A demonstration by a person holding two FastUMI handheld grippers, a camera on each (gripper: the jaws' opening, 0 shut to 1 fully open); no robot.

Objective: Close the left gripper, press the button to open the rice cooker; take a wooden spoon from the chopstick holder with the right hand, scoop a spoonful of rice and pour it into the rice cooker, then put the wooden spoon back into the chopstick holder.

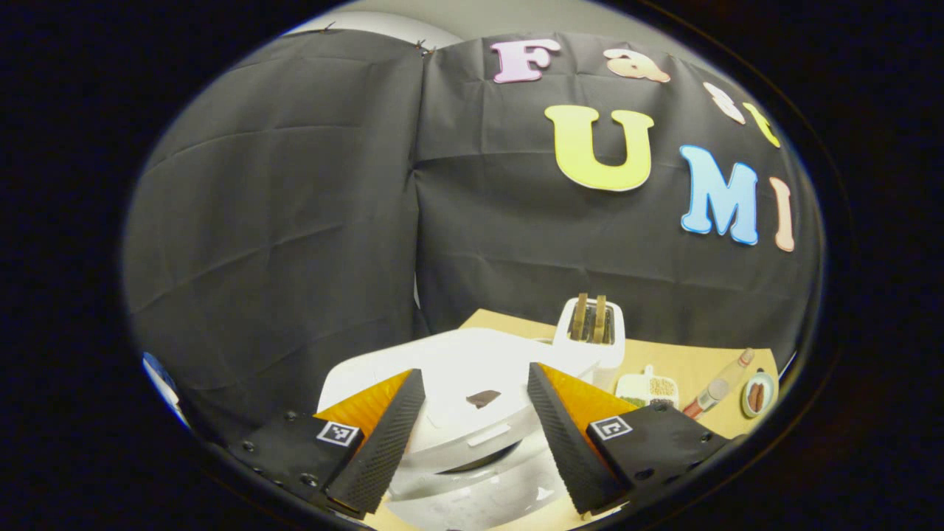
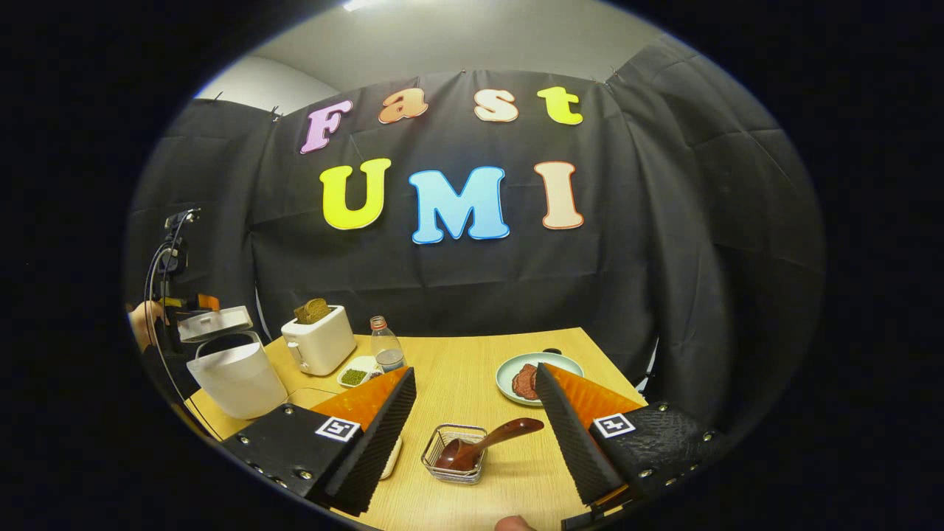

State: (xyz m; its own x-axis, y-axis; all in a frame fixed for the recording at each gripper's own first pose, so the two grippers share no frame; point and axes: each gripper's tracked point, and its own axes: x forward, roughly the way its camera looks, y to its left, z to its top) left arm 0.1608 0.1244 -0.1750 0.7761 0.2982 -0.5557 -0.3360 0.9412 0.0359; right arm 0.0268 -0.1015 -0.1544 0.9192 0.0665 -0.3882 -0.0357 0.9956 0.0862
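The white rice cooker (image 2: 237,377) stands at the table's left with its lid (image 2: 215,322) raised. In the left gripper view that lid (image 1: 472,369) lies just under my left gripper (image 1: 474,372), which is open and holds nothing. In the right gripper view that left gripper (image 2: 175,295), held by a hand (image 2: 137,323), hovers behind the cooker. The wooden spoon (image 2: 490,441) lies with its bowl in the wire chopstick holder (image 2: 436,457). My right gripper (image 2: 475,371) is open above it, with the spoon between the fingers and apart from both.
A white toaster (image 2: 318,341) with bread, a small bottle (image 2: 386,345) and a tray of green beans (image 2: 354,377) stand behind the cooker. A plate of meat (image 2: 516,365) sits at the right. A white dish (image 2: 394,456) peeks from under my right gripper's left finger.
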